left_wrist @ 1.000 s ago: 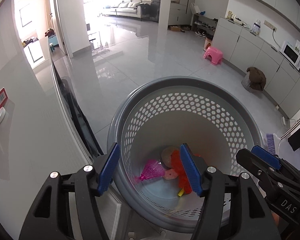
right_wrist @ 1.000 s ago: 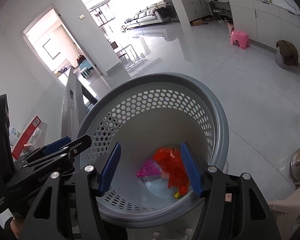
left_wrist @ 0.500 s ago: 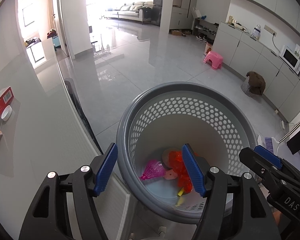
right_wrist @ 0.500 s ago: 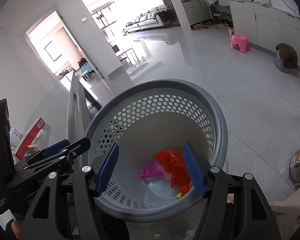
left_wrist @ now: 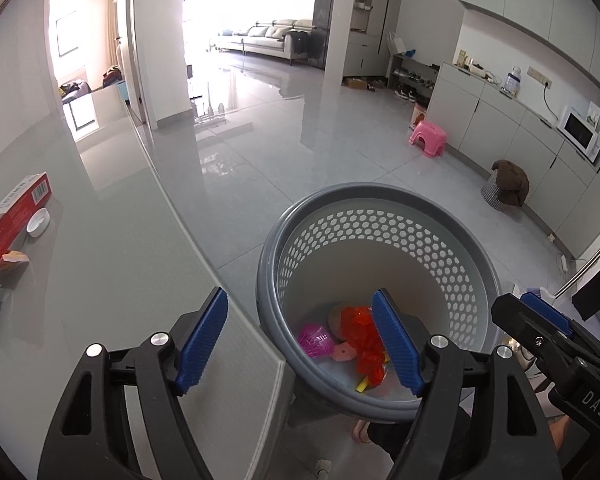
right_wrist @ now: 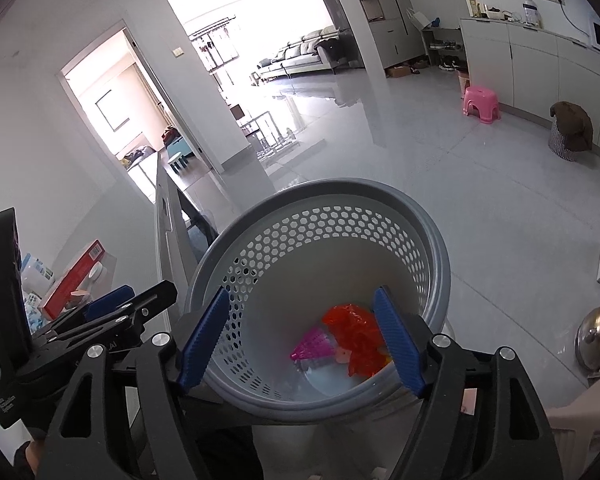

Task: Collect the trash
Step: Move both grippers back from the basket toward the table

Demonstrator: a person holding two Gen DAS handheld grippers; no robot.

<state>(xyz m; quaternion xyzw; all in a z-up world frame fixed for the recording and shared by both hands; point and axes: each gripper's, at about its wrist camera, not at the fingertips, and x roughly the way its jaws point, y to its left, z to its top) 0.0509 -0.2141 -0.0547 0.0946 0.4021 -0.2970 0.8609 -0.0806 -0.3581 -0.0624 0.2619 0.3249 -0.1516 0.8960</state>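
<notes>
Both grippers hang above a grey perforated basket [left_wrist: 380,216] that stands on the floor beside the grey worktop [left_wrist: 112,264]. The left gripper [left_wrist: 300,338] has its blue fingers [left_wrist: 202,340] spreading apart with nothing between them; one finger sits over the worktop edge, the other over the basket mouth. The right gripper [right_wrist: 300,338] is likewise spreading its fingers [right_wrist: 396,342], empty, framing the basket's inside. At the bottom of the basket lies the trash: a crumpled orange-red wrapper [right_wrist: 356,338], a pink ribbed piece [right_wrist: 310,346] touching it, and a small yellow bit [left_wrist: 362,385]; a round tan thing behind the wrapper is too hidden to name. On the worktop, well to the left, lie a red box [left_wrist: 12,224] and a white cap [left_wrist: 38,222] just beside it
</notes>
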